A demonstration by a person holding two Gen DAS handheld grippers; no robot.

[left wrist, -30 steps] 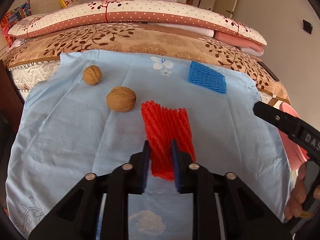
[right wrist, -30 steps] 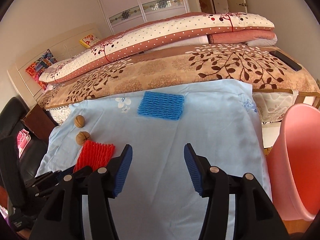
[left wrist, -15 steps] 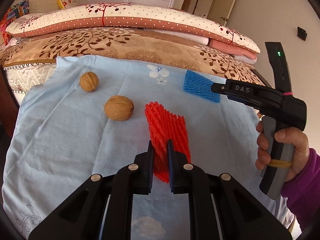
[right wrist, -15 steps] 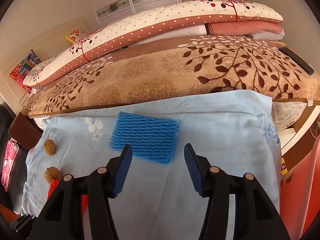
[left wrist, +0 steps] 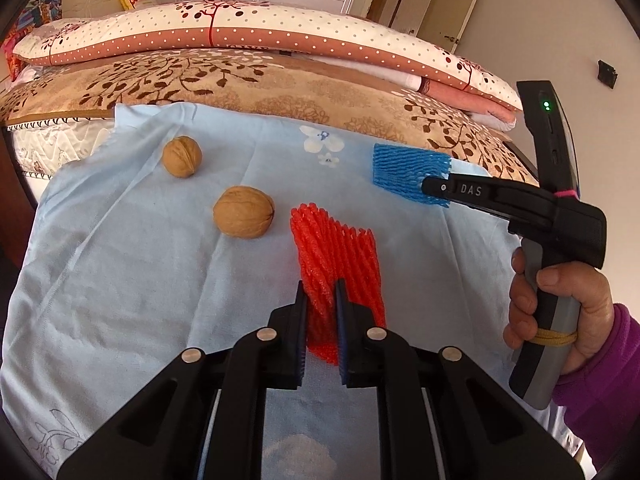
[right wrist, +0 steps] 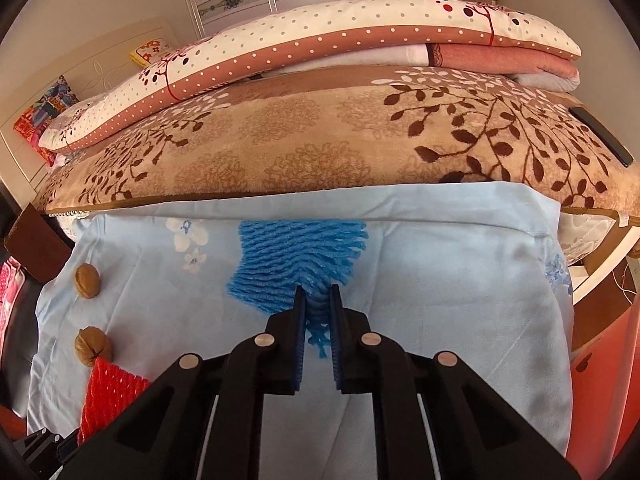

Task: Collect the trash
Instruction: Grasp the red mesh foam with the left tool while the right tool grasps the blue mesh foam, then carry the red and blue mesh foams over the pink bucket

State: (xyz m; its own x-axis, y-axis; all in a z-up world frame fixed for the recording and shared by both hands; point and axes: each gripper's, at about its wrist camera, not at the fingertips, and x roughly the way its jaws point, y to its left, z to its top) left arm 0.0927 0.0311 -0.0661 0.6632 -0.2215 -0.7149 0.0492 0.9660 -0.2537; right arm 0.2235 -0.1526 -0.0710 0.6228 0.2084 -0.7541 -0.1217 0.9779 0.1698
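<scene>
A red foam net lies on the light blue cloth; my left gripper is shut on its near edge and bunches it. The red net also shows in the right wrist view. A blue foam net lies further back on the cloth; my right gripper is shut on its near edge, which puckers between the fingers. In the left wrist view the right gripper's fingertips cover the blue net's right side.
Two walnuts lie on the cloth left of the red net. A bed with a brown leaf blanket and folded quilts rises behind. A pink bin stands at the right. A black phone lies on the blanket.
The right gripper moved forward to the blue net and closed on its near edge. The left gripper closed on the red net, which has bunched and narrowed.
</scene>
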